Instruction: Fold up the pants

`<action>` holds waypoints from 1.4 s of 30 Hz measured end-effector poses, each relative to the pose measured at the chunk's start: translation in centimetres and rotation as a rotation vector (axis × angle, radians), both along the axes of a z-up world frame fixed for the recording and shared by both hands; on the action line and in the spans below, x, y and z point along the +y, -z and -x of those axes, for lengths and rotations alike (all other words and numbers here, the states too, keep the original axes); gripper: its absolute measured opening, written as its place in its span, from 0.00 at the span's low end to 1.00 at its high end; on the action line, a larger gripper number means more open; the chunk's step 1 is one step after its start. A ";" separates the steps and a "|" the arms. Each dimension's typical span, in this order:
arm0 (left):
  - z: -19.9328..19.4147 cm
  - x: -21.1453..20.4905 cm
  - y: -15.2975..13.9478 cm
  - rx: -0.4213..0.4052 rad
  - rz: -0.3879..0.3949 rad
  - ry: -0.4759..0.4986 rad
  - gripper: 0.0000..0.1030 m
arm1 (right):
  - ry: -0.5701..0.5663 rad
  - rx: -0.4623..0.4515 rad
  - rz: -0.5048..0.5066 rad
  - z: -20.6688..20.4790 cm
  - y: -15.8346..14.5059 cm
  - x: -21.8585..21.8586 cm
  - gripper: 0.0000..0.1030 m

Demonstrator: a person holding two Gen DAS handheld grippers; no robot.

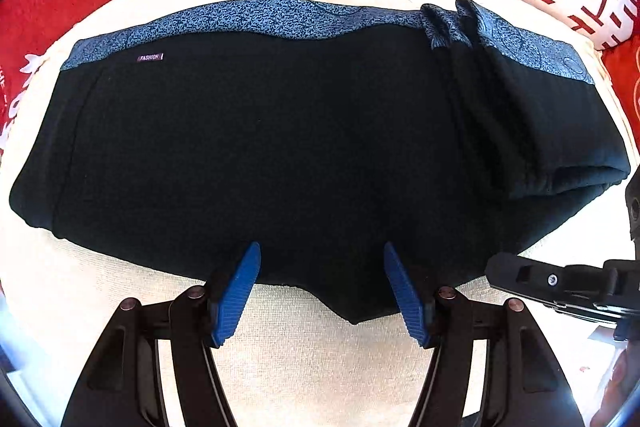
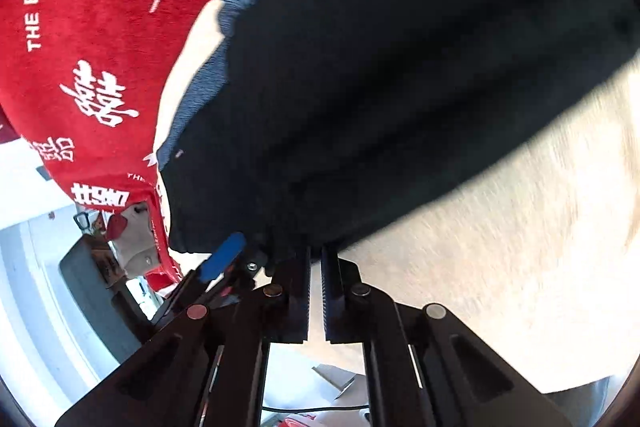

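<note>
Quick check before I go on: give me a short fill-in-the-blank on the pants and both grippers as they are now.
1. The left gripper has its blue fingers ____ over the near edge of the pants.
2. The right gripper is ____ at the pants' edge.
3. The pants' waistband is patterned ____.
4. The pants lie on a ____ cloth.

Missing words: open; shut; blue; cream

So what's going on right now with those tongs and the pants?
Left tongs open, straddling the near edge of the black pants. Right tongs nearly shut at the hem, grip unclear. Nothing in the way.
</note>
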State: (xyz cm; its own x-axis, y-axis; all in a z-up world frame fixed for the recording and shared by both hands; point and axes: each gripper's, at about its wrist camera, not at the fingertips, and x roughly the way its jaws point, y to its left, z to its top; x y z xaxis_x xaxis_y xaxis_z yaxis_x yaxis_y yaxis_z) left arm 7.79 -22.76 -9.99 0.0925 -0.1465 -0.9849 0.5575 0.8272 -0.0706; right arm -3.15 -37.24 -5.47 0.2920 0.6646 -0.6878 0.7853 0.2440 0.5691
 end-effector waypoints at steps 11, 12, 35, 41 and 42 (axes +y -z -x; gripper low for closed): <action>-0.4 1.2 -0.1 0.024 0.026 -0.064 0.64 | -0.488 -0.180 0.416 -7.5 -7.5 -3.9 0.39; -0.5 1.4 -0.3 0.025 0.029 -0.072 0.64 | -0.496 -0.179 0.435 -7.9 -7.1 -4.4 0.39; -4.8 13.6 -2.4 0.049 0.060 -0.375 0.64 | -0.866 -0.090 0.537 -7.9 -9.2 3.3 0.61; -5.3 14.5 -2.4 0.058 0.081 -0.410 0.64 | -0.934 -0.092 0.506 -8.3 -8.5 5.8 0.61; -5.4 14.6 -2.5 0.058 0.083 -0.413 0.64 | -0.932 -0.086 0.496 -8.2 -8.3 5.8 0.61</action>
State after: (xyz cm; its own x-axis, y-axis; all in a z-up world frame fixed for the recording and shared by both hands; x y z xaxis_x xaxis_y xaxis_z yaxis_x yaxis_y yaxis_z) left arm 13.15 -8.13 -7.53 0.1049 -0.1875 -0.9766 0.1739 0.9704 -0.1677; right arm 5.01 -31.47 2.78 -0.1278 0.3018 -0.9448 0.1297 0.9495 0.2857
